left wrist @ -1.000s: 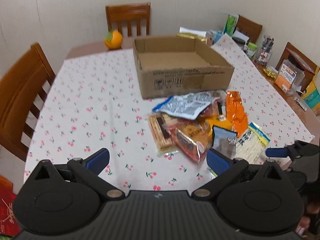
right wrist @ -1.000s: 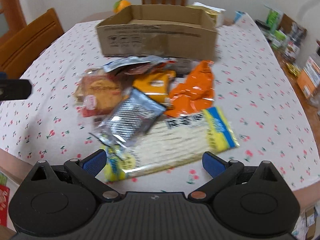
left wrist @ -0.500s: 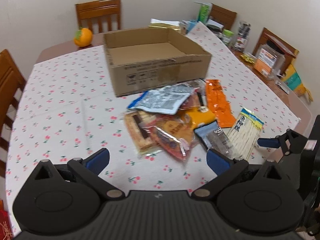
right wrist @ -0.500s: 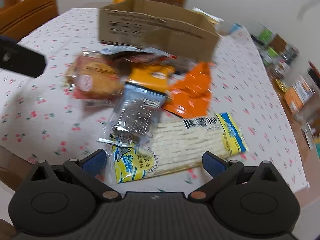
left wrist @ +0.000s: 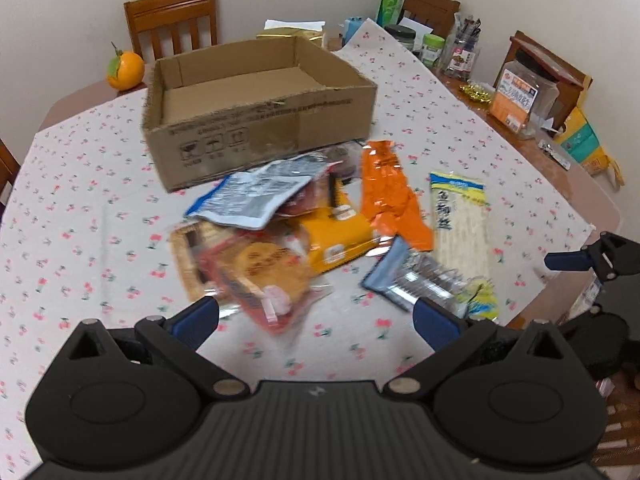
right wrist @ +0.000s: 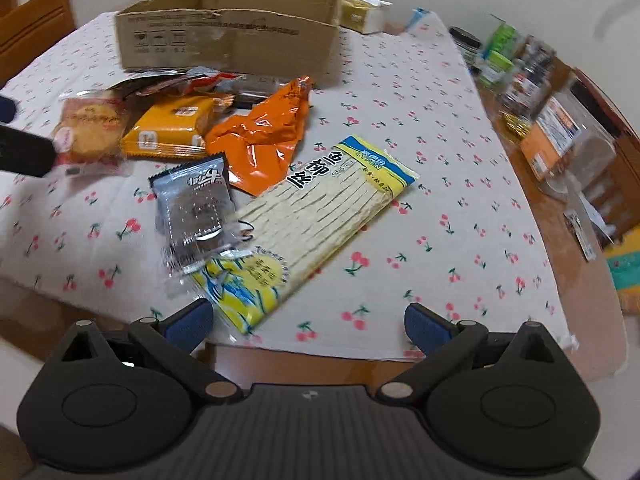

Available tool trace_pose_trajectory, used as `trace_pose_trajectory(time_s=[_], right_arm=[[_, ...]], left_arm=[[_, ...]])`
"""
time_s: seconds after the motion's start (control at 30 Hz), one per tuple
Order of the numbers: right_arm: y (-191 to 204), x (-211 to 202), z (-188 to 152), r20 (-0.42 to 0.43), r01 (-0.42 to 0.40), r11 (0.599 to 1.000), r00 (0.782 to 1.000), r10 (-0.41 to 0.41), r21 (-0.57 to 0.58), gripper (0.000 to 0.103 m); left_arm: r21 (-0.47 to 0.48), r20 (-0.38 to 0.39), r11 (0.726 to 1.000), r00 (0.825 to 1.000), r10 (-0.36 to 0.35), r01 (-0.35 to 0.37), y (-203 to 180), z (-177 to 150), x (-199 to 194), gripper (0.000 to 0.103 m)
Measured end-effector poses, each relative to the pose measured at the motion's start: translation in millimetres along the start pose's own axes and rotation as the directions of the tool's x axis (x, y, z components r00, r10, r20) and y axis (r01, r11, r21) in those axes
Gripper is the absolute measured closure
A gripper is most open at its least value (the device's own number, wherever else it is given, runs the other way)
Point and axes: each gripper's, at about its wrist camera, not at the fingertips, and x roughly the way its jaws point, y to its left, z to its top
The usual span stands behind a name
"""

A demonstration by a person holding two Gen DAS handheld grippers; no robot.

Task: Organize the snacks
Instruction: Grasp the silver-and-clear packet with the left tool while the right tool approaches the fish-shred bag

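Snack packets lie heaped on a cherry-print tablecloth (left wrist: 100,216) just near of an open cardboard box (left wrist: 256,120), its inside bare, apparently set there as the place the packets should go. The left gripper (left wrist: 316,316) hangs over the near edge of the heap with its tongs spread wide and nothing between them; the right gripper (right wrist: 308,318) hovers at the table's near rim, likewise wide and holding nothing.

The packets overlap. A silver-and-blue packet (left wrist: 256,196) tops the far side of the pile, touching the box's front wall; a biscuit packet (left wrist: 264,276) sits nearest the left tongs; a yellow packet (right wrist: 172,128) and a crumpled orange packet (right wrist: 260,140) lie in the middle. To the right, a long fish-strip packet (right wrist: 316,220) lies flat, its near end close to the table edge, with a small silver wafer packet (right wrist: 196,208) resting partly on it.

Judged from this layout, sorting has not begun, and the loose outer packets look the easiest first picks. Open cloth lies left of the heap and right of the long packet, giving each gripper room to come in from its own side. Jars and boxes (left wrist: 524,100) crowd the far right rim of the table, and an orange (left wrist: 125,70) sits far left beyond the cloth, both well apart from the work.
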Motion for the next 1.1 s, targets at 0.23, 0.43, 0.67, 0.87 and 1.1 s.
trace_pose_trajectory(time_s=[0.23,0.43,0.67,0.87,1.1], right_arm=[[-38.5,-7.4,10.0,0.061,-0.052,0.993,0.996,0.059,-0.106,0.000],[-57.8,11.0,15.5,0.065,-0.082,0.985,0.994,0.093,-0.149,0.000],[-64.7,25.1,12.7,0.052,-0.115,0.976,0.991,0.127,-0.185,0.000],[-66.0,33.4,11.2,0.042,-0.152,0.965,0.985,0.165,-0.213,0.000],[-79.5,42.8,11.6,0.009,-0.249,0.962,0.968,0.252,-0.113,0.000]], left_arm=[[-0.095,-0.065,0.994,0.996,0.053,-0.059,-40.0,6.2,35.3,0.001],[-0.168,-0.091,0.976,0.988,0.122,-0.136,-65.9,12.5,67.1,0.001],[-0.170,-0.097,0.966,0.979,0.182,-0.196,-78.2,10.7,82.7,0.001],[-0.136,-0.144,0.958,0.962,0.233,-0.253,-69.8,-5.4,71.8,0.001],[-0.166,-0.117,0.961,0.972,0.205,-0.222,-68.8,-9.6,70.7,0.004]])
